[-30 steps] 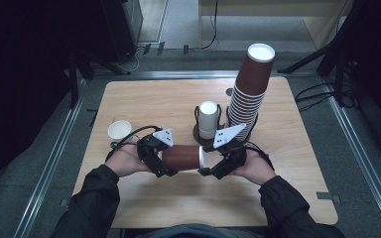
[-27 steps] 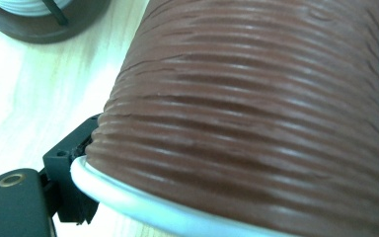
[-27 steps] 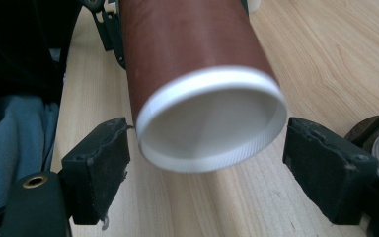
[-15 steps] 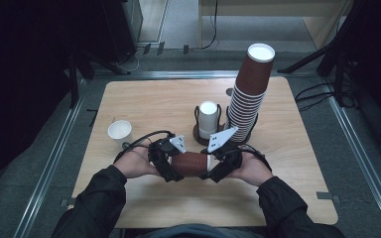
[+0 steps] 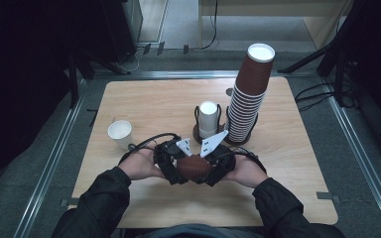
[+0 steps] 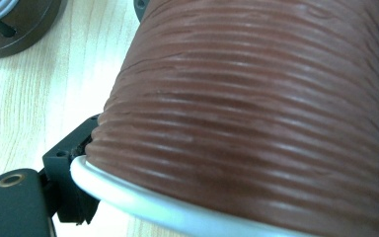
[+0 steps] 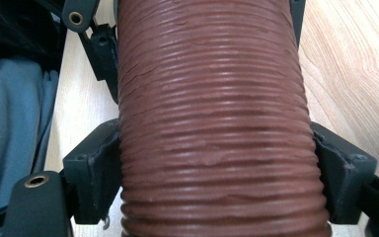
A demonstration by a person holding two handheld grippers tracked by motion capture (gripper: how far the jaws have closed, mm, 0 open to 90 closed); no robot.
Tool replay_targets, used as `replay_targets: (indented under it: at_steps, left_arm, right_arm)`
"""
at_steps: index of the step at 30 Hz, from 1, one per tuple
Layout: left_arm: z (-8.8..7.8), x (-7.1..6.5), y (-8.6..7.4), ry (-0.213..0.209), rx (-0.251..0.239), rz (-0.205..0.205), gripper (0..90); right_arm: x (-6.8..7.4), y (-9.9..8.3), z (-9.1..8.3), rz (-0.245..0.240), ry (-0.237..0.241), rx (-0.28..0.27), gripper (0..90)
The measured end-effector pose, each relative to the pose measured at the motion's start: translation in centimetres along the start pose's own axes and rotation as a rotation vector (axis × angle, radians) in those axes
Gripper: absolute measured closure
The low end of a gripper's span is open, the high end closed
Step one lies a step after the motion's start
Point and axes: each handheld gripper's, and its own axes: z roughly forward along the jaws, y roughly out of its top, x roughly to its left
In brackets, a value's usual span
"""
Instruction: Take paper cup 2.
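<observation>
A brown ribbed paper cup (image 5: 194, 167) lies on its side just above the table, near its front edge, held from both ends. My left gripper (image 5: 176, 167) grips it from the left and my right gripper (image 5: 213, 167) from the right. In the left gripper view the cup (image 6: 246, 108) shows its white rim, with one black finger (image 6: 71, 185) against that rim and the other hidden. In the right gripper view both fingers (image 7: 91, 168) press on the cup's (image 7: 212, 113) ribbed wall.
A tall leaning stack of brown cups (image 5: 248, 96) stands in a holder at the back right of the wooden table (image 5: 144, 99). Beside it a stack of white cups (image 5: 208, 118) sits in a second holder. A single white cup (image 5: 120, 133) stands at the left.
Both hands have drawn closer together and come slightly toward the table's front edge, the cup with them. Less of the cup shows between the grippers.
</observation>
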Motion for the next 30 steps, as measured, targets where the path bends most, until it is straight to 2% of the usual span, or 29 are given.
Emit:
replay_targets:
  at_steps: [8,11,14,15,16,20,23,28,30]
  left_arm:
    - [-0.4,0.0,-0.1,0.002,-0.030,0.001,8.4]
    - [-0.6,-0.1,-0.2,0.019,-0.044,0.021,7.0]
    - [-0.9,0.1,-0.3,0.013,-0.067,0.005,0.9]
    - [-1.2,0.3,-0.6,0.008,-0.087,-0.012,0.0]
    - [-1.2,0.3,-0.6,0.008,-0.087,-0.012,0.0]
    - [-2.1,0.7,-1.5,0.005,-0.143,-0.044,0.0]
    - [-2.5,0.8,-1.9,0.011,-0.159,-0.053,0.0]
    - [-3.3,0.9,-3.1,0.013,-0.199,-0.071,0.0]
    - [-3.6,0.9,-3.7,0.010,-0.226,-0.082,0.0]
  right_arm:
    - [0.0,0.1,-0.3,-0.004,-0.003,-0.005,20.4]
    - [0.0,0.1,-0.4,-0.010,-0.003,-0.011,20.1]
    - [0.0,0.1,-0.6,-0.013,-0.003,-0.019,19.9]
    - [-0.1,0.0,-0.8,-0.016,-0.013,-0.024,19.8]
    - [-0.1,0.0,-0.8,-0.016,-0.013,-0.024,19.8]
    - [-0.3,-0.2,-1.6,-0.004,-0.027,-0.047,19.8]
    - [-0.5,-0.2,-1.9,-0.011,-0.033,-0.061,19.8]
    - [-0.5,-0.3,-2.4,0.003,-0.032,-0.073,19.7]
    - [-0.5,-0.3,-2.6,-0.009,-0.039,-0.083,19.7]
